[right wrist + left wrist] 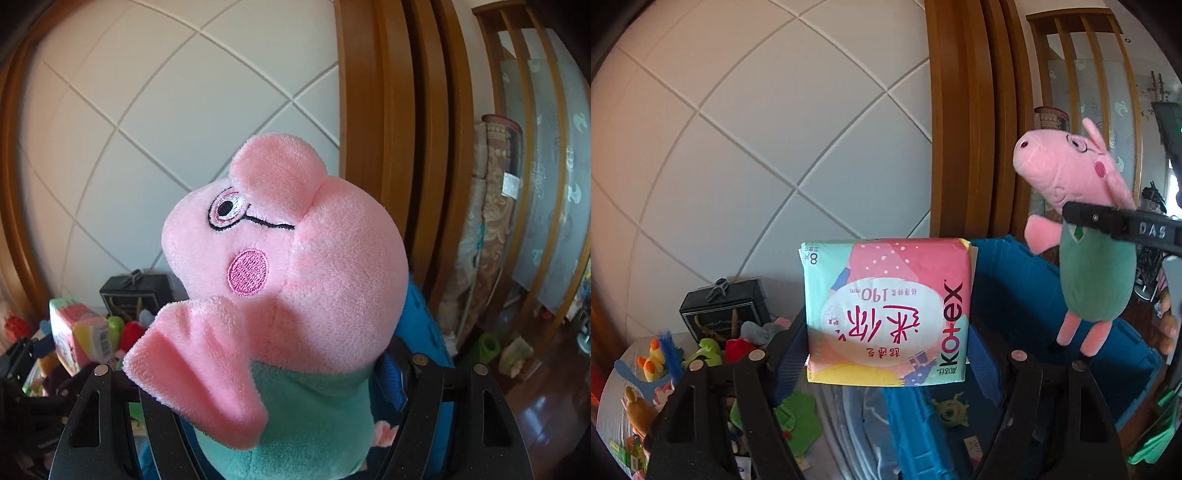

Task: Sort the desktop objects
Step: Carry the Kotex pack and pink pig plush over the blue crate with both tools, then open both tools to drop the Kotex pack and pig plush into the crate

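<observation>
Both hands are raised above a cluttered surface, each gripper carrying a load. The left gripper has its jaws clamped on the edges of a pastel Kotex pack, held upright between them. The right gripper has its jaws closed around the green body of a pink pig plush, head standing above them. Both grippers tilt slightly downward over a blue bin just beyond. The slick pack could slide free if swung; the soft plush could sag out.

pad pack left of plush pig, bin behind
</observation>
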The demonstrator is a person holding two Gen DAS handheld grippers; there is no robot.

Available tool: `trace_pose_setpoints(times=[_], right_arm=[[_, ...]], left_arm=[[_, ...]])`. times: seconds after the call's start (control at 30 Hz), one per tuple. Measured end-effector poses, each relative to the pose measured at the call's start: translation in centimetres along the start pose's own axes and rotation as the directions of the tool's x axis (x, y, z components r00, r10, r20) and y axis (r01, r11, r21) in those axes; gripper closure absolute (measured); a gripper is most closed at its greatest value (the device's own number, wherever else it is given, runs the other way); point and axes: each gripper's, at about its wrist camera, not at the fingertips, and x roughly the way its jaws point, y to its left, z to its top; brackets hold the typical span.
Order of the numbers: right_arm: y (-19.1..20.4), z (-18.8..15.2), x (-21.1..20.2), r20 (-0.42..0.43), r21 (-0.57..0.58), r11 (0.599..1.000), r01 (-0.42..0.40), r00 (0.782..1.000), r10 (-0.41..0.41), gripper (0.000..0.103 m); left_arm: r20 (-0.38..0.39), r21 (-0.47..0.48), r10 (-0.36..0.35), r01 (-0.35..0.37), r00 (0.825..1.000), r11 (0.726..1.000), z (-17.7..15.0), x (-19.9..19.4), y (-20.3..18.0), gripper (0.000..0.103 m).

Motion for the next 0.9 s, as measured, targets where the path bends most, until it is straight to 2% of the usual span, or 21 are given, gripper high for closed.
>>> trace_pose_setpoints(times=[0.07,0.17,0.27,0.33,0.37,0.5,0.53,0.63,0.7,0.77,0.8,0.83,0.9], right_arm=[[-2.8,0.7,2.8,-0.054,0.004,1.000,-0.006,0.999,0.006,0.027],[-6.1,0.9,7.4,-0.150,0.002,1.000,-0.005,0.989,0.005,0.027],[-8.3,0.3,12.6,-0.254,-0.045,0.999,0.016,0.967,-0.027,0.027],[-8.6,-1.5,15.7,-0.337,-0.058,0.998,0.013,0.941,-0.032,0.029],[-9.0,-2.6,17.4,-0.385,-0.063,0.997,0.034,0.921,-0.056,0.028],[-10.7,-8.0,22.8,-0.549,-0.066,0.995,0.075,0.830,-0.099,0.028],[-10.9,-9.6,23.8,-0.578,-0.084,0.994,0.075,0.809,-0.110,0.028],[-12.1,-13.5,26.2,-0.657,-0.060,0.997,0.051,0.750,-0.078,0.028],[-12.8,-16.0,27.6,-0.700,-0.024,0.999,0.037,0.712,-0.043,0.028],[-13.0,-18.0,28.7,-0.748,-0.046,0.998,0.047,0.661,-0.065,0.028],[-12.8,-18.6,29.0,-0.758,-0.054,0.998,0.039,0.649,-0.067,0.028],[-12.6,-19.0,29.2,-0.763,-0.069,0.997,0.031,0.642,-0.073,0.028],[-12.0,-19.6,29.1,-0.765,-0.100,0.995,0.011,0.638,-0.084,0.027]], left_arm=[[-0.057,-0.014,-0.045,0.044,0.997,0.999,2.4,2.7,-2.1,0.026],[-0.171,-0.028,-0.072,0.068,0.983,0.997,4.9,8.0,-5.3,0.026],[-0.306,-0.003,-0.047,0.048,0.951,0.999,4.8,13.6,-9.3,0.026],[-0.405,0.012,-0.014,0.021,0.914,1.000,3.4,17.8,-11.1,0.027],[-0.452,0.010,0.005,-0.001,0.892,1.000,2.3,19.6,-11.6,0.027],[-0.623,-0.021,0.012,-0.033,0.782,0.999,-2.4,25.4,-12.2,0.027],[-0.650,-0.003,0.025,-0.035,0.759,0.999,-3.8,26.3,-12.4,0.027],[-0.689,0.107,0.089,-0.020,0.720,0.994,-7.2,28.0,-14.0,0.027],[-0.715,0.140,0.110,-0.013,0.690,0.990,-9.3,28.9,-14.4,0.027],[-0.761,0.181,0.141,-0.001,0.633,0.983,-11.1,29.8,-14.7,0.027],[-0.772,0.194,0.154,-0.001,0.617,0.981,-11.7,29.9,-14.7,0.027],[-0.777,0.200,0.158,0.001,0.610,0.980,-12.0,29.9,-14.8,0.027],[-0.773,0.197,0.151,0.006,0.616,0.980,-12.0,29.6,-14.9,0.026]])
